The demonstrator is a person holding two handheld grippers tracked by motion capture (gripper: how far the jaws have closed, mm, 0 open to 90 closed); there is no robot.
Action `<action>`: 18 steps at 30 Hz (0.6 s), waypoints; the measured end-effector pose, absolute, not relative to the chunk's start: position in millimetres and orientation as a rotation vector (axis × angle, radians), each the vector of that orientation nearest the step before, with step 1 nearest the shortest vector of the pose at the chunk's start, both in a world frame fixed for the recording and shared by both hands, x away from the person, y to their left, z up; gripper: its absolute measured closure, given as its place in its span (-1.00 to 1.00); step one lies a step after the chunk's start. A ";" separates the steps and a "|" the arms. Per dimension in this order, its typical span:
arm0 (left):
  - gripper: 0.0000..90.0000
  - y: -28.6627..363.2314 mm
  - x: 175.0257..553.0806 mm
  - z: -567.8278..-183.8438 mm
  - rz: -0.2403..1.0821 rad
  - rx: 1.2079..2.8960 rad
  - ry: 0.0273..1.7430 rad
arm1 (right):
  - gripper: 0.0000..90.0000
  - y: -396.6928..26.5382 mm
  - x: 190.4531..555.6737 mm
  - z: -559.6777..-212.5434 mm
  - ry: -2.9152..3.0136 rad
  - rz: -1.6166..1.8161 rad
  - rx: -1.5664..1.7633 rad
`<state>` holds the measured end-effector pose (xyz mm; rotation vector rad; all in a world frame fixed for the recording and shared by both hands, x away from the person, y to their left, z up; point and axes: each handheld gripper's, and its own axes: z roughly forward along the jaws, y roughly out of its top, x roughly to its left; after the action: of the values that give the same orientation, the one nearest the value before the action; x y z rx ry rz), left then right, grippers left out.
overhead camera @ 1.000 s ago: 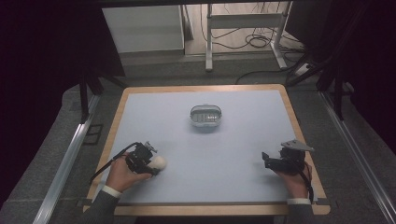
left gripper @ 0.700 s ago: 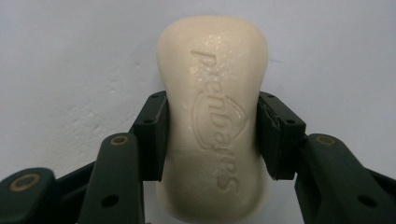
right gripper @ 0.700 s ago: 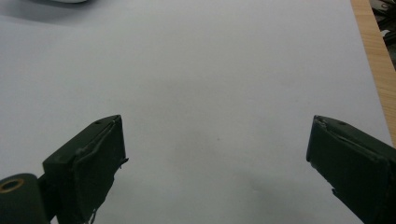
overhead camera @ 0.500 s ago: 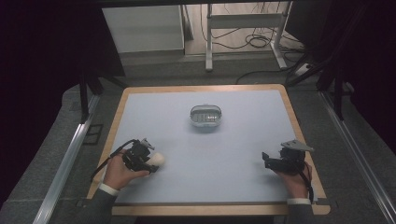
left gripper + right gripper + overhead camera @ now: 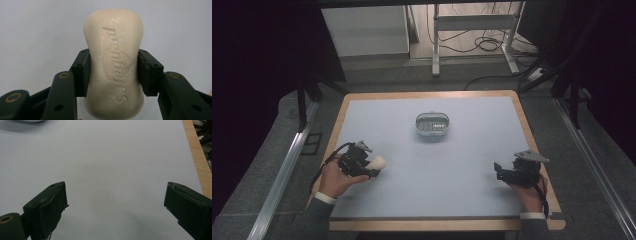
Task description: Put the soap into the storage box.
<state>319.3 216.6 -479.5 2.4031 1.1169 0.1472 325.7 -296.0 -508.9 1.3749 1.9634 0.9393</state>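
Note:
A cream bar of soap [image 5: 115,62] with embossed lettering is clamped at its waist between the black pads of my left gripper [image 5: 113,72]. In the high view that left gripper [image 5: 371,167] is at the table's near left, held in a hand, with the soap [image 5: 378,162] sticking out of it towards the right. A small grey soap dish [image 5: 432,125] stands in the middle of the far half of the table, apart from both grippers. My right gripper [image 5: 499,172] rests at the near right with its jaws wide apart, and nothing lies between its fingertips [image 5: 48,202].
The pale blue table top [image 5: 452,165] has a wooden rim [image 5: 532,135] close to the right gripper. Beyond the far edge are a white cabinet [image 5: 364,30], metal frame legs [image 5: 472,22] and cables on the floor.
The left hand has lifted slightly with the soap in its gripper. The right hand and the soap dish have not moved.

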 end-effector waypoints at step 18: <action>0.11 216.3 329.0 -463.3 0.175 2.386 1.107 | -0.91 -295.2 325.9 -510.0 1.976 0.940 1.362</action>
<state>329.0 216.3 -463.3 2.3855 1.1074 0.1750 325.9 -295.2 -510.0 1.3620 1.9763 0.9403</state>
